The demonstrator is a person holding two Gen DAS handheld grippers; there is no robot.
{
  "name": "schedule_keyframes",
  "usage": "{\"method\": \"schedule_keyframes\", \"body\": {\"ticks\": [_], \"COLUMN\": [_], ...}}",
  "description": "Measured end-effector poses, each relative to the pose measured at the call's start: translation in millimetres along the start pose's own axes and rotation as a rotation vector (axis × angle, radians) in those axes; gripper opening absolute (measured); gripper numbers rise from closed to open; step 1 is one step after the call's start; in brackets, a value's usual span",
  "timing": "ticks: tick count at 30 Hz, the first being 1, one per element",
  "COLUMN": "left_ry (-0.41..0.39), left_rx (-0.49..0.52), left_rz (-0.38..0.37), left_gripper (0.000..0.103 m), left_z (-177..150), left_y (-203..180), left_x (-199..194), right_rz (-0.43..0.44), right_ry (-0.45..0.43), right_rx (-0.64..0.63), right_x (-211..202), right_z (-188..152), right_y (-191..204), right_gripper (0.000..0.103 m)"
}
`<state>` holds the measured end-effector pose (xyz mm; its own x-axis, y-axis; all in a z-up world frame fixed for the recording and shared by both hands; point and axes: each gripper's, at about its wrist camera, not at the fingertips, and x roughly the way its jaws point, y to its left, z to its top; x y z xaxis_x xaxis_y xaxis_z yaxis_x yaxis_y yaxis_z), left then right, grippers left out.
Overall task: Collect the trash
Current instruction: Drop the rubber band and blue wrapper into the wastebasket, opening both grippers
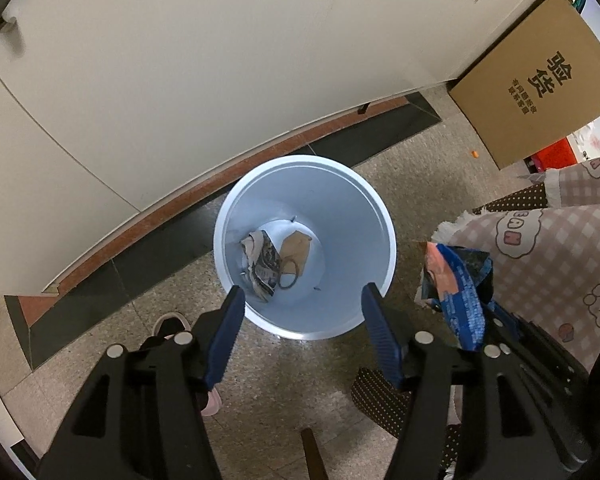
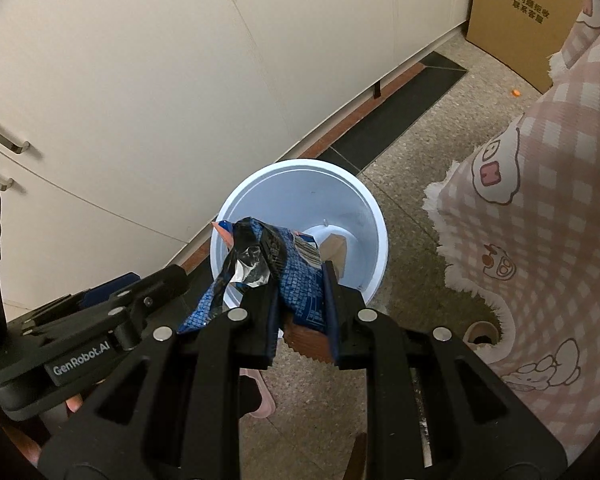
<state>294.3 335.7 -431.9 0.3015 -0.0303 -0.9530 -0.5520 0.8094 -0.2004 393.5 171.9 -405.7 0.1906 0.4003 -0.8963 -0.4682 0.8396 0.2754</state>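
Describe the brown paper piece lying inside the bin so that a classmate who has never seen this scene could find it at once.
Find the white round bin on the speckled floor beside the cream cabinet. At its bottom lie two scraps. The brown paper piece is the plain tan one with a loop handle, right of the crumpled printed wrapper.

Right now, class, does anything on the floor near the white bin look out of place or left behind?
Yes. A small orange scrap lies alone on the speckled floor, near the brown cardboard box and well away from the white round bin. It looks like stray litter. The right claw holds a crumpled blue wrapper above the bin.
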Motion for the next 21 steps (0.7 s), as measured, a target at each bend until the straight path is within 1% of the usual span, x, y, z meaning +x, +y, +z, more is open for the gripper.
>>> {"method": "schedule_keyframes", "body": {"ticks": [4, 5, 6, 7, 8, 9, 15, 21], "left_ry": [-0.029, -0.036, -0.046, -0.050, -0.052, -0.055, -0.063, -0.086], "left_rx": [-0.003, -0.003, -0.002, -0.001, -0.002, -0.007, -0.025, -0.032], "left_rz": [0.028, 0.041, 0.059, 0.064, 0.069, 0.078, 0.073, 0.064], "left_gripper": [0.063, 0.063, 0.063, 0.064, 0.065, 0.065, 0.066, 0.067], "left_z": [-0.2, -0.1, 0.1, 0.0, 0.1, 0.4, 2.0, 0.9], "left_y": [3.3, 4.4, 5.6, 7.1, 8.6, 10.6, 20.5, 20.4], "left_x": [-7.2, -8.7, -10.7, -11.8, -12.8, -14.1, -21.8, -39.7], "right_rz": [0.012, 0.017, 0.020, 0.019, 0.015, 0.009, 0.024, 0.025], "right_ry": [-0.010, -0.013, -0.015, -0.017, -0.024, -0.033, -0.038, -0.054], "right_rx": [-0.001, 0.000, 0.001, 0.001, 0.002, 0.006, 0.008, 0.000], "right_x": [1.1, 1.1, 1.0, 1.5, 1.5, 0.8, -1.1, -15.8], "right_z": [2.0, 3.1, 3.8, 5.1, 6.2, 7.2, 11.3, 11.6], "right_y": [-0.2, 0.3, 0.5, 1.3, 1.6, 1.4, 5.4, 11.8], "right_gripper": [0.021, 0.023, 0.029, 0.042, 0.046, 0.048, 0.049, 0.051]}}
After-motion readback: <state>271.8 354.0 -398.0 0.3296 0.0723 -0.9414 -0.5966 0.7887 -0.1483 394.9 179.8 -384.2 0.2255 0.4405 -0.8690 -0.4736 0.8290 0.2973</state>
